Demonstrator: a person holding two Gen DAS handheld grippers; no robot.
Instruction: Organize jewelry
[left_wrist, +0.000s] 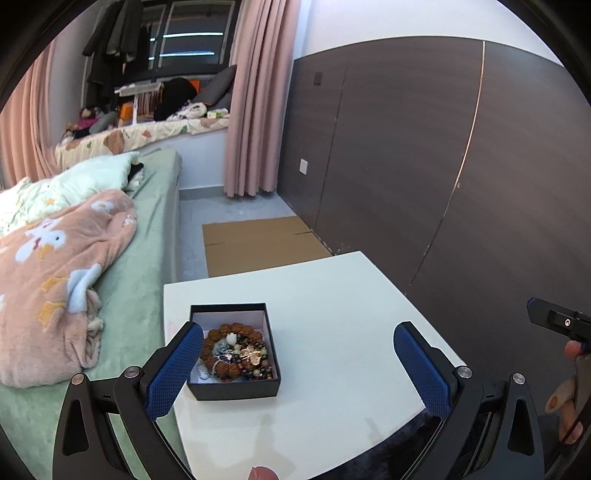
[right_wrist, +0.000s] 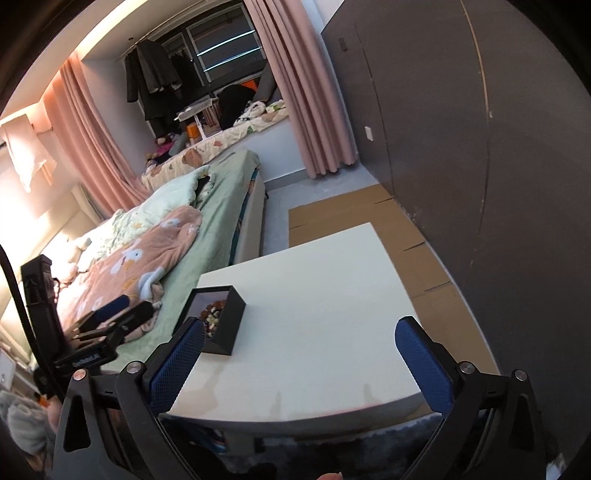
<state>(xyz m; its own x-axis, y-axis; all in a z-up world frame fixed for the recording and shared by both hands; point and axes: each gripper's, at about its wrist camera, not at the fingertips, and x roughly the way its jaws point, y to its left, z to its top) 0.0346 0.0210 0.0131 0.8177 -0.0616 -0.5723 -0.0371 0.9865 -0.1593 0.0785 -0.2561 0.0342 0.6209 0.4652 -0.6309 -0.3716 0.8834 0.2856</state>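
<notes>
While sitting on the near left part of the white table (left_wrist: 332, 295), shows itself as a small black box (left_wrist: 233, 387) without lid, pale inside, filled with jewelry (left_wrist: 236, 356): a ring of big brown beads around the edge, darker small beads, a gold piece, a white bead and a thin silver chain, all tangled together. Seen from the right wrist view as a black box (right_wrist: 231, 317) with only a little of the content visible.

Left gripper (left_wrist: 297, 369) spread wide apart and holding nothing, its left finger just in front of the box and hiding the box's left side. Right gripper (right_wrist: 299, 365) also wide apart, with nothing between the fingers, over the near edge of the table.

To the left a bed (left_wrist: 147, 258) with green sheet and a pink blanket (left_wrist: 62, 273). Far behind the table flat cardboard (left_wrist: 258, 240) on the floor, a pink curtain (left_wrist: 258, 92), and on the right a dark brown wall panel (left_wrist: 406, 166).
</notes>
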